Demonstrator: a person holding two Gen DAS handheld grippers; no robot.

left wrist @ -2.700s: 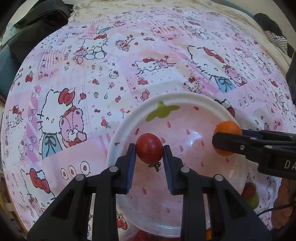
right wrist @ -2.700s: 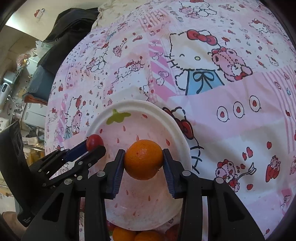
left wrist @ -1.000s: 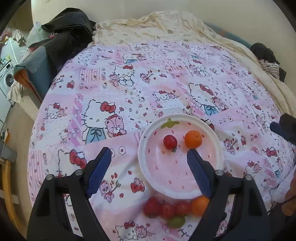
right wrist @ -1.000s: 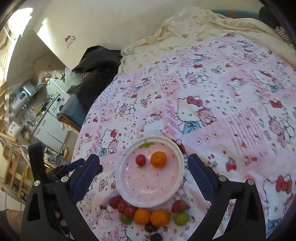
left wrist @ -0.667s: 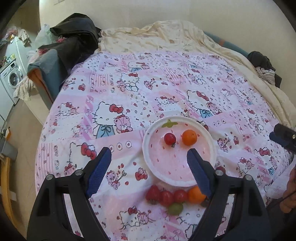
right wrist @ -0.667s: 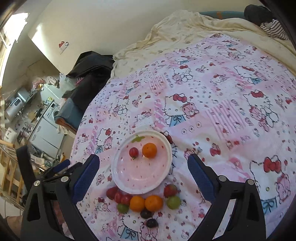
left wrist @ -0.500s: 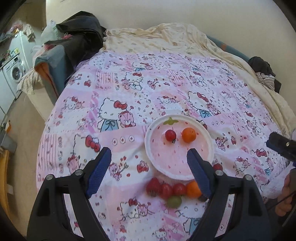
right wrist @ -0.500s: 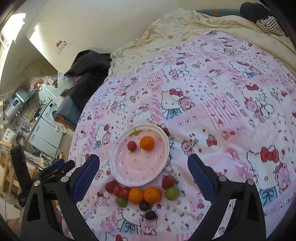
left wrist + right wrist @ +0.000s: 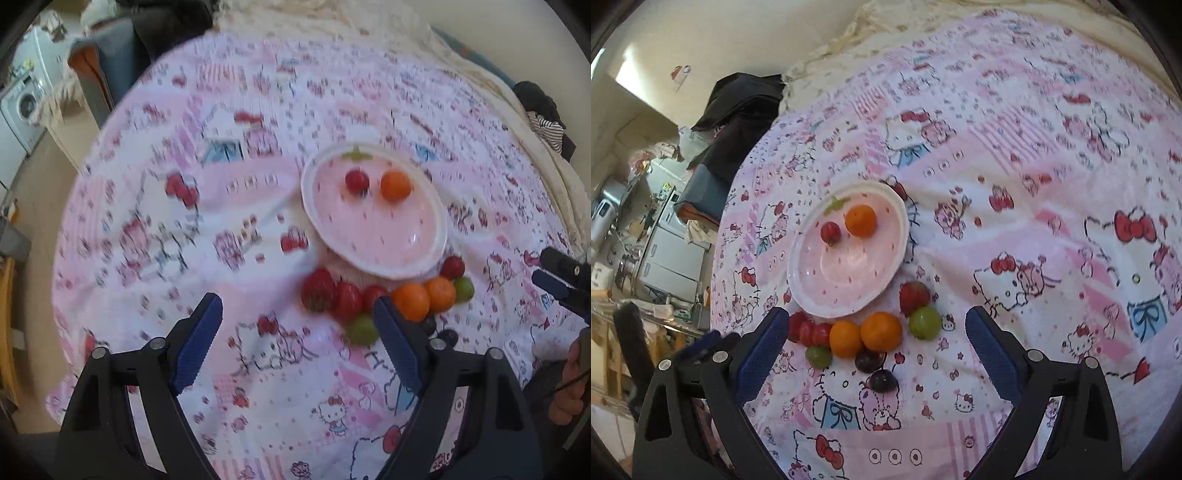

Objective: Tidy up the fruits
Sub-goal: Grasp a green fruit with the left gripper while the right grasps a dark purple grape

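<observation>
Both claws stand wide apart and hold nothing. The near half of the plate [image 9: 846, 295] lies bare, with the cherry tomato [image 9: 830, 232] and orange [image 9: 861, 220] set at its far side. A tight row of loose fruit [image 9: 864, 334] crowds the plate's near rim and blocks a low approach from the front. The bedspread [image 9: 1034, 229] to the plate's right lies open. In the left view, the bedspread left of the plate is likewise bare.
</observation>
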